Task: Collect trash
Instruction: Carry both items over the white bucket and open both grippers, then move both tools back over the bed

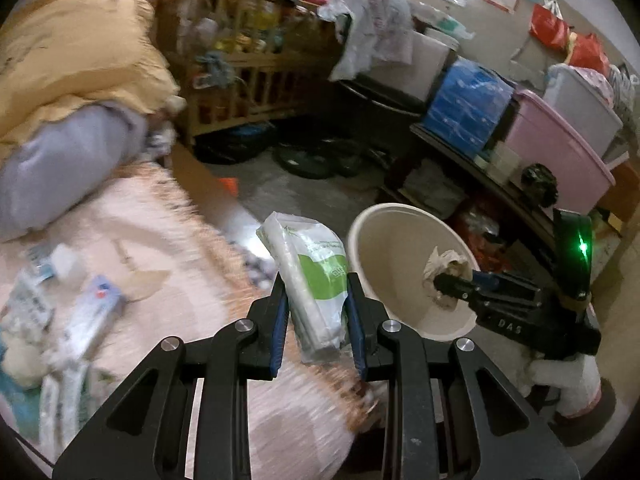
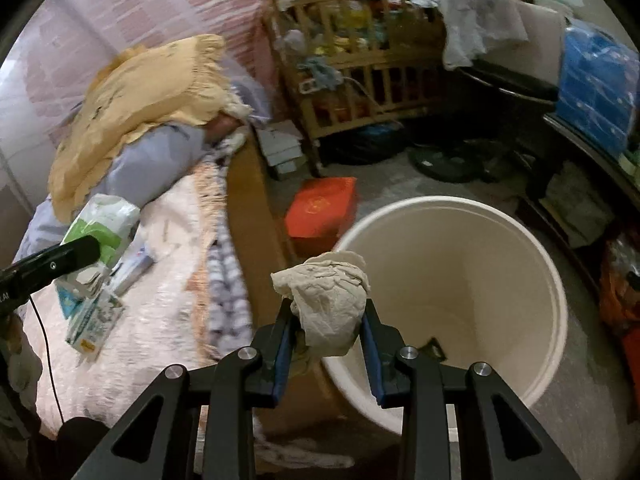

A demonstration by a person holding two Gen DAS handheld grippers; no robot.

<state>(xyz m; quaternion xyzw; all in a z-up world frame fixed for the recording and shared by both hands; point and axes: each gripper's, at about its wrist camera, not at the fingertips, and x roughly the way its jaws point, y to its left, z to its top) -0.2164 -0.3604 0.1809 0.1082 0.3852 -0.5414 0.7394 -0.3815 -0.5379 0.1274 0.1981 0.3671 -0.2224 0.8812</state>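
Far left: yellow frilled pillow [image 2: 136, 108] on top of a grey-lilac pillow [image 1: 60, 168], both at the far end of the bed [image 2: 152, 320], which has a pale pink fuzzy cover. Loose trash on the cover, left side: a toothpaste-type box [image 1: 94, 316] and several flattened cartons and wrappers [image 2: 94, 316], blurred, print unreadable.

Left gripper [image 1: 316, 300]: jaws narrow, blue pads clamped on a white-and-green plastic packet [image 1: 316, 280], packet upright between the pads, held above the right edge of the bed, just left of the bin. Same packet [image 2: 104, 228] seen in the right wrist view over the bed, with the left gripper [image 2: 86, 250] on it.

Centre: red flat box [image 2: 322, 210] on the grey floor between the bed frame and the bin. Far centre: wooden crib [image 2: 352, 80] stuffed with clutter.

Cream round bin [image 2: 552, 300] on the floor right of the bed, near side. One small dark scrap at its bottom.

Right gripper [image 2: 330, 320]: jaws narrow, pinching a crumpled beige paper towel [image 2: 328, 300], held at the bin's left rim. In the left wrist view the same gripper [image 1: 440, 284] and towel [image 1: 444, 262] sit over the bin mouth [image 1: 384, 248].

Far right: shelving with a blue pack [image 1: 468, 104], a pink tub [image 1: 560, 148] and red bags [image 1: 550, 26] against the wall.
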